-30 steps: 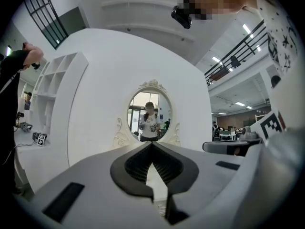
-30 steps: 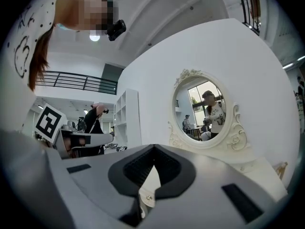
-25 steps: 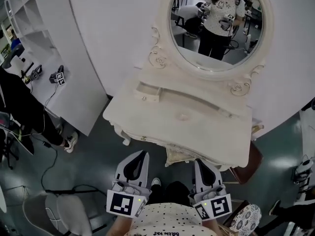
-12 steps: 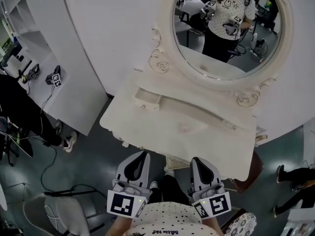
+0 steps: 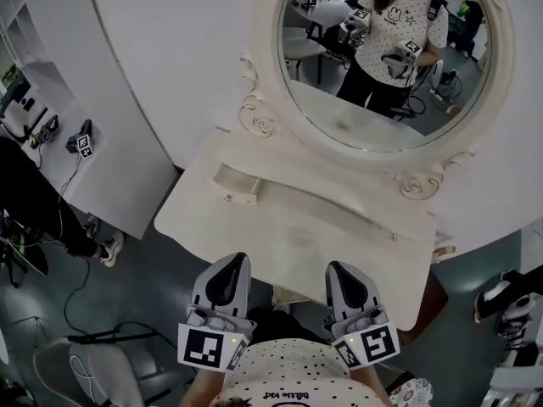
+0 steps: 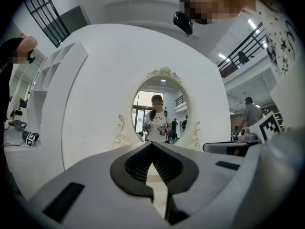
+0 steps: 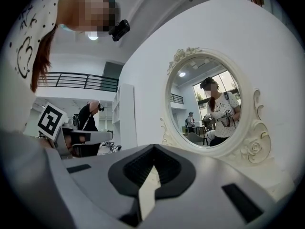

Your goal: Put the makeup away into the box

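A cream dressing table (image 5: 339, 227) with an oval mirror (image 5: 382, 58) stands in front of me. A small drawer (image 5: 233, 183) sits on its top at the left. I see no makeup and no separate box on the tabletop. My left gripper (image 5: 231, 261) and right gripper (image 5: 339, 268) are side by side at the table's near edge, both pointing level at the mirror. Each has its jaws shut with nothing between them, as the left gripper view (image 6: 152, 144) and right gripper view (image 7: 153, 147) show. The mirror reflects me holding both grippers.
A white partition with shelves (image 5: 85, 100) stands to the left, with a marker cube (image 5: 82, 142) on its ledge. A person in dark clothes (image 5: 34, 202) stands at the far left. A grey chair (image 5: 93, 371) is at the lower left, cables on the floor beside it.
Both grippers have moved forward to the table's near edge, still shut. The table and mirror now sit closer and larger in the head view.
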Demonstrator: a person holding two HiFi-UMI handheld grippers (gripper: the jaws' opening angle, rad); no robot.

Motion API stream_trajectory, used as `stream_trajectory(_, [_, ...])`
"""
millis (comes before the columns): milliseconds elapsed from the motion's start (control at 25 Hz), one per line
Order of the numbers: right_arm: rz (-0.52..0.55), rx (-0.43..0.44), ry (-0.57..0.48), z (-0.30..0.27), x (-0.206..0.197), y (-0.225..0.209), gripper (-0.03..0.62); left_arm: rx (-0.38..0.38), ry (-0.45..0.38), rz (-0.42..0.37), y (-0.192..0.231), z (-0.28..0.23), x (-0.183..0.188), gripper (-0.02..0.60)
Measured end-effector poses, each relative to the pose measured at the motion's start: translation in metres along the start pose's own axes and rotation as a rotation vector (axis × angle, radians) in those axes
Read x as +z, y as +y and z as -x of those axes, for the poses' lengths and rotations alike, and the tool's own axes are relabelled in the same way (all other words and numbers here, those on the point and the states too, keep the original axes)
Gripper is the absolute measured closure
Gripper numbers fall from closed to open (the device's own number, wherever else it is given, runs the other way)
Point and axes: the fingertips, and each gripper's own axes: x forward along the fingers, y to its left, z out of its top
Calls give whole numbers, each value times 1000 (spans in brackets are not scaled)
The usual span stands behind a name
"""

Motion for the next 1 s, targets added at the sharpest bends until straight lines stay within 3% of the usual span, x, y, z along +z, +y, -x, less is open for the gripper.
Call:
stream_trajectory(840, [-1, -70, -24, -4, 6, -35, 589, -46, -4, -24, -8, -37, 10, 577])
stream_trajectory(1000, [69, -29, 29, -8, -6, -37, 589, -47, -2, -18, -8, -35, 7, 577])
